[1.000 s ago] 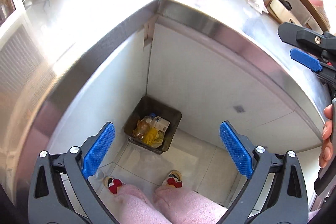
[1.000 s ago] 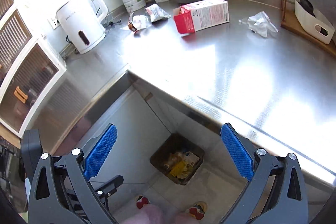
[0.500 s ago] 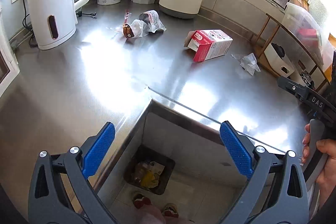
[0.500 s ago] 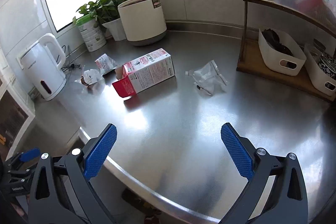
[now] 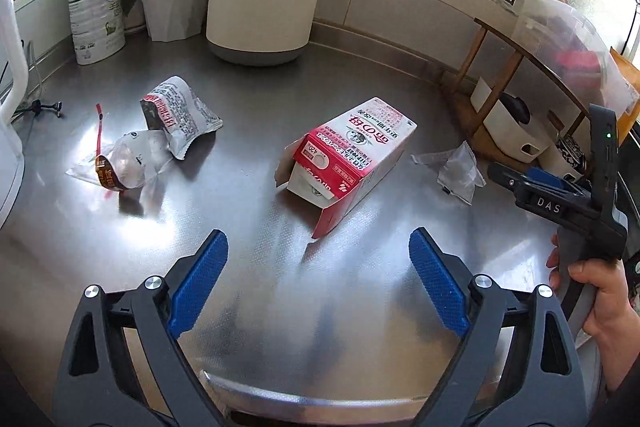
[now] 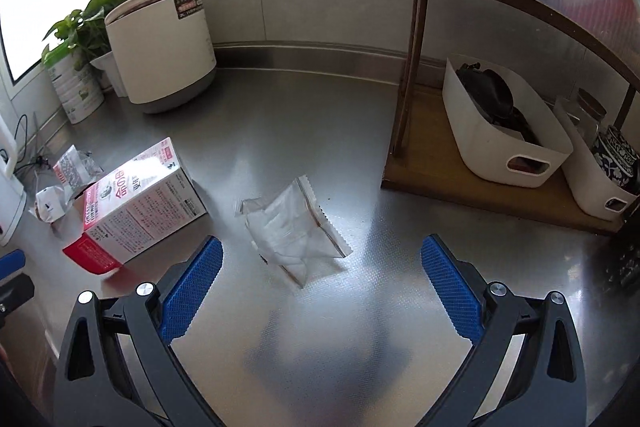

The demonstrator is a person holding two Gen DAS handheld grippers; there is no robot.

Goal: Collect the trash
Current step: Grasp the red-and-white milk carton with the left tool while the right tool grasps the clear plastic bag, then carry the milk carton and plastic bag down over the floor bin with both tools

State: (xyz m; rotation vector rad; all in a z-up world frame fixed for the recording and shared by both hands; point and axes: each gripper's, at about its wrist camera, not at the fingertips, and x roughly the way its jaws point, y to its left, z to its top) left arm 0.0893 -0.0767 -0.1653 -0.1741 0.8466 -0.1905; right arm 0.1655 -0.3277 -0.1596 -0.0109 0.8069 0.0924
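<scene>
Left wrist view: the left gripper hangs over the counter near its front edge, fingers spread and grasping nothing; its jaws have just been closing a little with only bare steel between them. Just beyond lies the carton on its side, torn end toward the camera. Two wrappers lie toward the counter's left edge, a clear bag toward the right by the shelf. A hand holds the right tool at the right edge.

Right wrist view: the right gripper is released and empty, the clear bag just ahead of its fingers, the carton to its left.

This looks like the approach step: each gripper must drop onto its item and close. No bin shows, and the wrappers are partly hidden behind the carton here.
</scene>
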